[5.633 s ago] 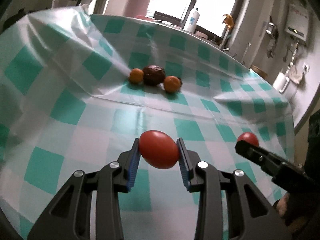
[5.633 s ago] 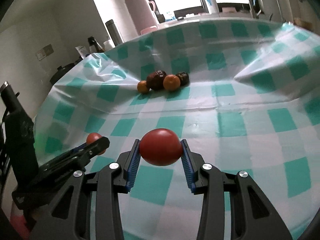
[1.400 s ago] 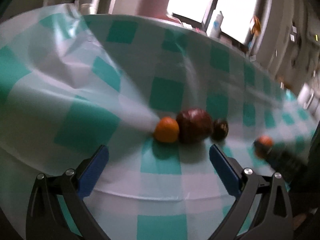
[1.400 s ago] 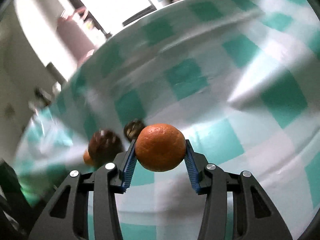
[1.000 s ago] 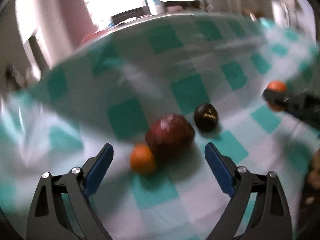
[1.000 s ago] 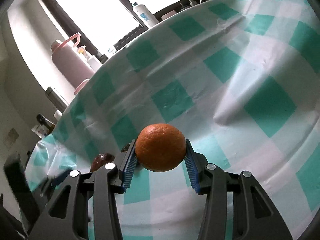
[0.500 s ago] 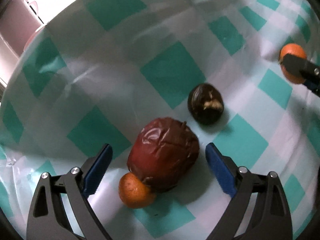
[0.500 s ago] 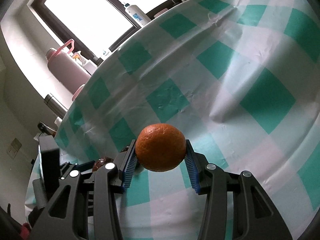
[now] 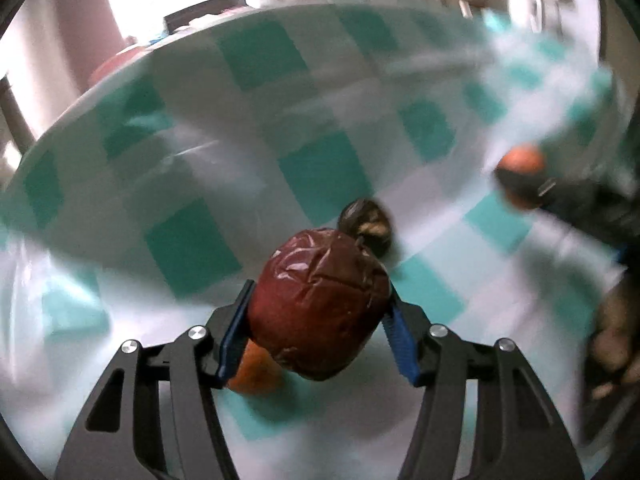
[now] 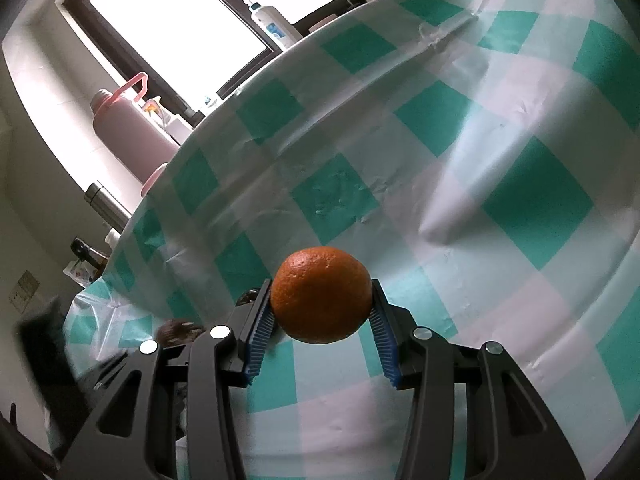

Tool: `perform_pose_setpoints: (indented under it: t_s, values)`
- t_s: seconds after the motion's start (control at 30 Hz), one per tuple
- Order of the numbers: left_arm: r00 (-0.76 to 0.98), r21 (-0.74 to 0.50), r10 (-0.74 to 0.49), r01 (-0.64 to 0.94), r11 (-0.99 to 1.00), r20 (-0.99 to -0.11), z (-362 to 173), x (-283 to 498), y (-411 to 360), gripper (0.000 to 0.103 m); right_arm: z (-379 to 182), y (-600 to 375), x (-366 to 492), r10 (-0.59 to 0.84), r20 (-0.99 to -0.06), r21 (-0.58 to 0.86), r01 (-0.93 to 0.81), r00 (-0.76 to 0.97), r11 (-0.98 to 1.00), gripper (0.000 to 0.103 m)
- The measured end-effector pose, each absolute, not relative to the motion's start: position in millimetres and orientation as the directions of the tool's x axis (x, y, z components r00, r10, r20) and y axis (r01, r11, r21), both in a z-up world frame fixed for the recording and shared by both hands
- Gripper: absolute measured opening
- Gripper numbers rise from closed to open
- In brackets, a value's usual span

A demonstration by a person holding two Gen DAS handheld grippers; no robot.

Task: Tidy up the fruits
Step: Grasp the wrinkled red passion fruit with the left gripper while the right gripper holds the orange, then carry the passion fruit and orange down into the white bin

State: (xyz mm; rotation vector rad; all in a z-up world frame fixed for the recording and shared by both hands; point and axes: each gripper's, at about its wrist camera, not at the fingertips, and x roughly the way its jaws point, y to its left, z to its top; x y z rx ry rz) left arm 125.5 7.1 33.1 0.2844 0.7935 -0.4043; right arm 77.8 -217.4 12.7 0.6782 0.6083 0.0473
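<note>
A wrinkled dark red fruit [image 9: 320, 308] sits between the blue pads of my left gripper [image 9: 319, 292], whose jaws are closing and touch it on both sides. A small orange [image 9: 256, 372] lies under it, partly hidden by the left finger. A small dark round fruit [image 9: 366, 222] rests on the cloth just beyond. My right gripper [image 10: 321, 292] is shut on an orange [image 10: 322, 294] held above the table; the same orange [image 9: 520, 160] shows blurred at the right of the left wrist view.
The table wears a teal and white checked cloth [image 10: 480, 160] with raised creases. Behind its far edge stand a pink bottle [image 10: 128, 128], a steel flask [image 10: 106, 204] and a white bottle [image 10: 276, 26]. A hand [image 9: 616, 340] shows at the right.
My left gripper has come down over the wrinkled red fruit and its jaws have narrowed from wide open onto it. The right gripper keeps the orange in place.
</note>
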Motion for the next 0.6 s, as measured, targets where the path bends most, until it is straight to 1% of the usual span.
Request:
perform_pose_setpoints:
  t_s: [0.03,0.2,0.27,0.37,0.6]
  values:
    - [0.646,0.028,-0.277,0.420,0.907,-0.712,37,113,14,0.060,13,-217,78,0.234,-0.513,0.601,0.151,0.826,0.785,0.046]
    - [0.707,-0.111,-0.299,0.300,0.947,-0.641,36,56,18,0.060,13,-216,78,0.232,-0.513,0.596,0.149,0.827,0.789,0.046]
    - [0.733,-0.132,-0.290,0.267,0.955,-0.615,41,45,16,0.060,13,-216,78,0.232,-0.512,0.593,0.144,0.827,0.792,0.046]
    - [0.766,-0.130,-0.271,0.242,0.962,-0.582,52,27,24,0.060,13,-215,77,0.235,-0.506,0.588,0.132,0.830,0.798,0.046]
    - [0.805,-0.235,-0.284,0.185,0.954,-0.520,64,-11,54,0.060,16,-211,77,0.246,-0.495,0.569,0.097,0.833,0.817,0.046]
